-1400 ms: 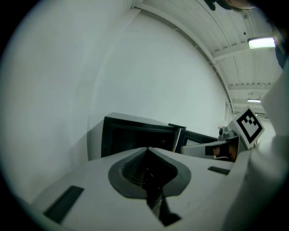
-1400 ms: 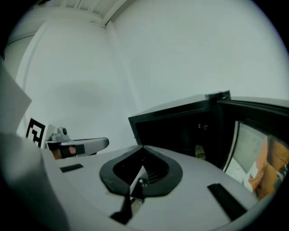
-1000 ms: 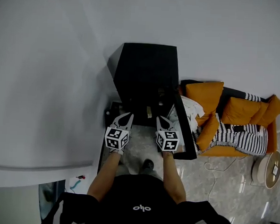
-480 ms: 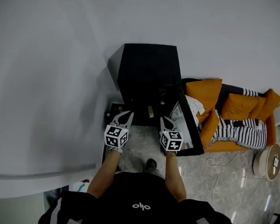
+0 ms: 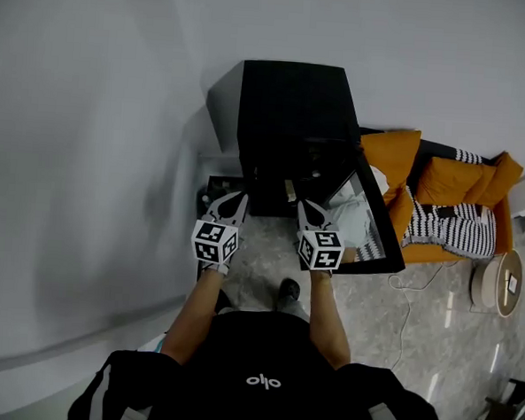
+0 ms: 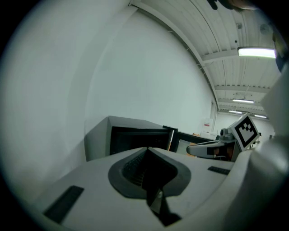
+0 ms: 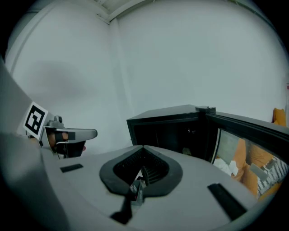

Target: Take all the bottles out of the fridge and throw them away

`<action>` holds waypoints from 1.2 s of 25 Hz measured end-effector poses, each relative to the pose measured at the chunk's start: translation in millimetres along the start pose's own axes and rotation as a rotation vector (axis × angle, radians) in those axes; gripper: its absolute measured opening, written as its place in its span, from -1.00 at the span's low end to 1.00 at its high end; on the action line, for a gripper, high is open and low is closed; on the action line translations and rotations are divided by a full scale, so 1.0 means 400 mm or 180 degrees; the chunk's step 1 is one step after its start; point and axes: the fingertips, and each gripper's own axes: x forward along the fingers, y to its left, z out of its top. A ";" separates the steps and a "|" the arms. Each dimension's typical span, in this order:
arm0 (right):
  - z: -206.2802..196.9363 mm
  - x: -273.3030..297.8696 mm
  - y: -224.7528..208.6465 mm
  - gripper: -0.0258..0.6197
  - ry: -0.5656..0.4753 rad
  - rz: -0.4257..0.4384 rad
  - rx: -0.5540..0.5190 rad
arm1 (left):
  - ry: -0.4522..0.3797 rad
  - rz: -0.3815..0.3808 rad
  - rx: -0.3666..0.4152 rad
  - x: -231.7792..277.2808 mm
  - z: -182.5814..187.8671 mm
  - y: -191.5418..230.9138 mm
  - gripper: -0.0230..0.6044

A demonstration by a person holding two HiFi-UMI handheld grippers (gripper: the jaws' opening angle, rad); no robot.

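"When you look down from the head view, what is there?"

"A black boxy fridge (image 5: 295, 109) stands by the white wall (image 5: 89, 150), and its glass door (image 5: 372, 229) hangs open to the right. The left gripper (image 5: 236, 200) and the right gripper (image 5: 304, 207) are side by side, a bit apart, both pointing at the open front. One small pale thing (image 5: 289, 189) sits inside the fridge (too small to tell if it is a bottle). An orange sofa (image 5: 441, 185) is past the door."

"What about the left gripper view?"

"Its jaws are squeezed tight together, with nothing in them. The fridge (image 6: 135, 135) is ahead of them."

"And the right gripper view?"

"Same there: jaws closed up tight and empty. The dark inside of the fridge (image 7: 167, 131) is right ahead, and the door (image 7: 244, 131) stands open on the right side."
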 end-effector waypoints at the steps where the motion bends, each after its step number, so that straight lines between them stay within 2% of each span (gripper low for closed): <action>1: -0.002 0.005 0.010 -0.89 0.0010 0.0009 -0.0018 | -0.0007 0.0003 -0.0017 -0.003 -0.003 0.009 -0.91; 13: -0.047 0.063 0.041 -0.89 0.0174 0.0076 -0.0116 | 0.0044 -0.0004 -0.0111 -0.008 -0.060 0.038 -0.91; 21: -0.125 0.110 0.030 -0.89 0.0377 0.0148 -0.0146 | 0.0171 0.0020 -0.0150 0.005 -0.135 0.049 -0.91; 30: -0.217 0.113 0.013 -0.89 0.0525 0.0107 -0.0070 | 0.0288 0.0014 -0.0266 0.010 -0.225 0.046 -0.91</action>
